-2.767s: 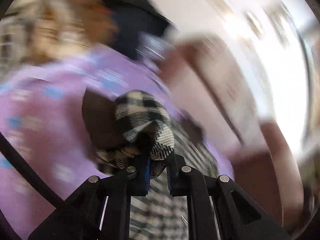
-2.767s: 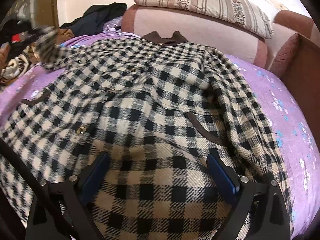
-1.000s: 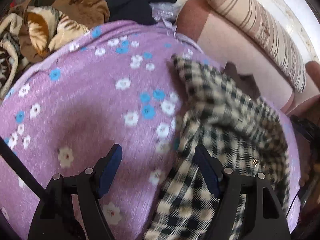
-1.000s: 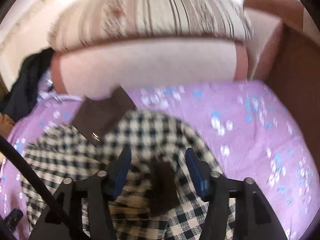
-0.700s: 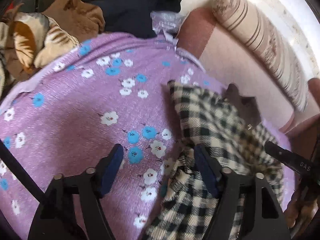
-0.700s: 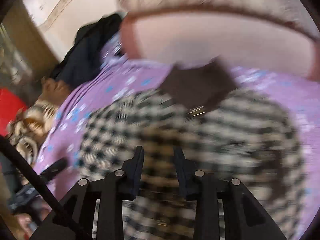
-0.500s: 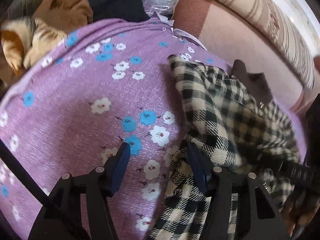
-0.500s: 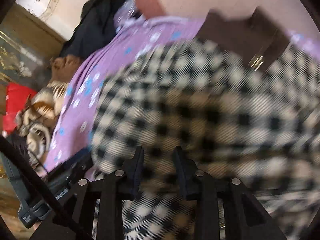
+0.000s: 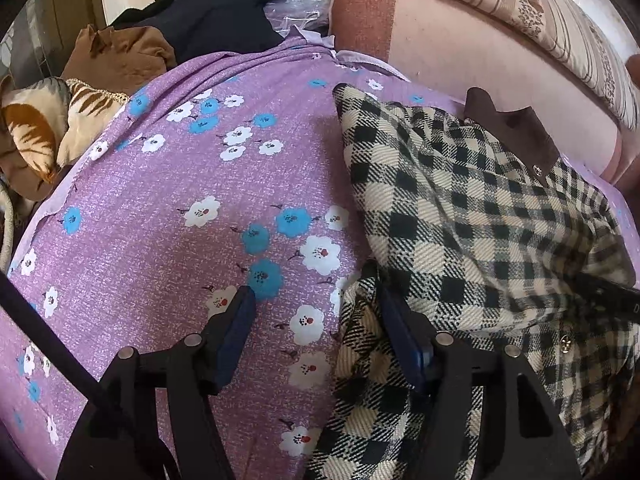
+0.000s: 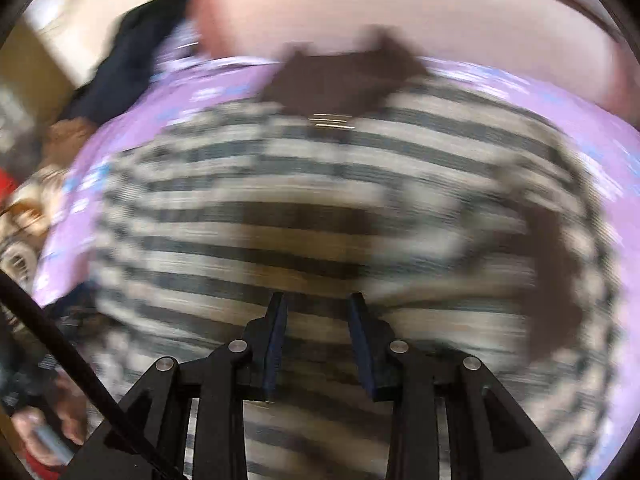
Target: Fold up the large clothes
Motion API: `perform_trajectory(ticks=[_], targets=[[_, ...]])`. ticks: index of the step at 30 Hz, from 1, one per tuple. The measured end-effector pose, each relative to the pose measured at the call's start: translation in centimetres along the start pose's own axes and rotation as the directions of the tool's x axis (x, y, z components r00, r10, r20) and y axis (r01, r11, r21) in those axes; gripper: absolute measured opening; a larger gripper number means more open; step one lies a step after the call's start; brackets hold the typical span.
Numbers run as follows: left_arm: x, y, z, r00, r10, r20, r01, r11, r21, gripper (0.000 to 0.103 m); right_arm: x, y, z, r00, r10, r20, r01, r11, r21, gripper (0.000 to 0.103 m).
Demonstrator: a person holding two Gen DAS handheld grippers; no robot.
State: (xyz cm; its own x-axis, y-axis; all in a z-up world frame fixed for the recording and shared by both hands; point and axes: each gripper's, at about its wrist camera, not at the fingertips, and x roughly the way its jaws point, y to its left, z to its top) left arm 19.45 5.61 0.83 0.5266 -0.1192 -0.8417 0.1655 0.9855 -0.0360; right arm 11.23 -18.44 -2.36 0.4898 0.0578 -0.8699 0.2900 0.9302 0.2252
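A black-and-cream checked coat [image 9: 472, 232] with a brown collar [image 9: 508, 128] lies partly folded on the purple flowered bedsheet [image 9: 180, 220]. My left gripper [image 9: 316, 304] is open at the coat's left folded edge; its right finger touches the cloth, its left finger is over bare sheet. In the blurred right wrist view the coat [image 10: 320, 216] fills the frame with its collar [image 10: 340, 80] at the far side. My right gripper [image 10: 316, 304] hovers over the coat's middle, jaws a narrow gap apart, nothing between them.
A pink headboard cushion [image 9: 460, 40] and a striped pillow [image 9: 560, 12] lie beyond the coat. A pile of dark and brown clothes [image 9: 168, 28] sits at the far left of the bed. The person's left hand [image 10: 44, 436] shows at lower left of the right wrist view.
The left gripper let go of the coat sleeve, opened, then narrowed somewhat beside the coat's left edge. The right gripper narrowed its jaws and is sweeping sideways over the coat.
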Motion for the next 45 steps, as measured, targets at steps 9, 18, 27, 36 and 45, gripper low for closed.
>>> perform_trajectory(ticks=[9, 18, 27, 36, 45], targets=[[0.1, -0.2, -0.1, 0.999, 0.023, 0.026, -0.023, 1.0, 0.011, 0.072, -4.7, -8.4, -2.9, 0.996, 0.038, 0.081, -0.049, 0.989, 0.139, 0.002], [-0.1, -0.3, -0.5, 0.999, 0.028, 0.043, -0.028, 1.0, 0.006, 0.072, -3.4, -4.6, 1.2, 0.992, 0.032, 0.121, -0.045, 0.993, 0.106, 0.015], [-0.5, 0.1, -0.5, 0.998, 0.038, 0.053, -0.038, 0.999, -0.013, 0.077, -2.7, -5.6, 2.0, 0.978, -0.172, 0.116, 0.16, 0.981, 0.106, 0.014], [-7.1, -3.5, -4.5, 0.993, -0.038, 0.11, 0.029, 0.996, 0.078, 0.076, -11.8, -5.4, -12.4, 0.978, 0.202, 0.061, -0.203, 0.979, 0.018, 0.047], [-10.1, -7.5, -10.1, 0.99, -0.103, 0.096, 0.085, 0.981, 0.173, 0.076, -15.7, 3.1, -28.3, 0.986, 0.16, -0.044, -0.161, 0.85, -0.502, 0.066]])
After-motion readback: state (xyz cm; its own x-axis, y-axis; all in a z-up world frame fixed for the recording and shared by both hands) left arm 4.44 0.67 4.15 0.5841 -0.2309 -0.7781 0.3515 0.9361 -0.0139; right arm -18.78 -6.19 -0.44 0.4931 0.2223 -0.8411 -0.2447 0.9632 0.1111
